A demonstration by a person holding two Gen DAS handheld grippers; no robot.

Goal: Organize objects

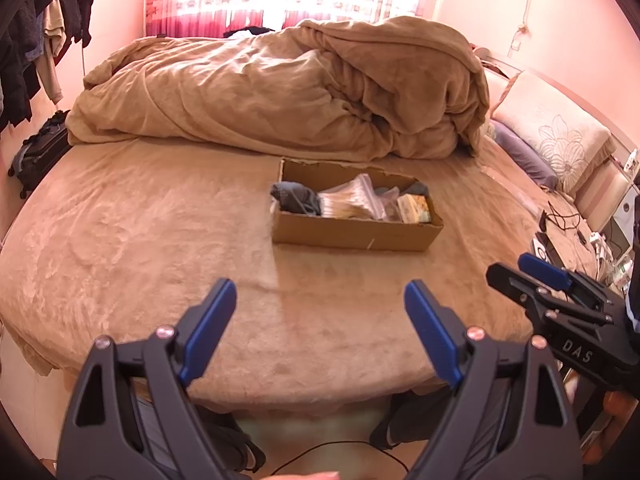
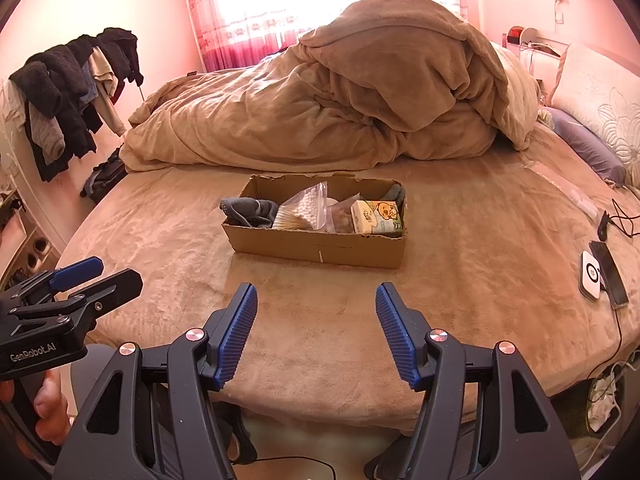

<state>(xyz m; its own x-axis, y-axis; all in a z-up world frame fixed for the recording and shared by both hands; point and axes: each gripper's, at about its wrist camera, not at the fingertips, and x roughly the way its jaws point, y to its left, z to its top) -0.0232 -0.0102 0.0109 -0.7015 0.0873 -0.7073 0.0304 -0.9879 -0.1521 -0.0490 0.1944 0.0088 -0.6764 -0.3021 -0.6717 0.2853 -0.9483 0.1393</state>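
Note:
A shallow cardboard box sits in the middle of the tan bed. It holds dark grey socks, a clear bag of cotton swabs, another clear bag and a tissue pack. My left gripper is open and empty over the bed's near edge. My right gripper is open and empty, also well short of the box. Each gripper shows at the side of the other's view, the right one and the left one.
A heaped tan duvet lies behind the box. Pillows are at the right. A phone, a white device and cables lie on the bed's right edge. Clothes hang at the left.

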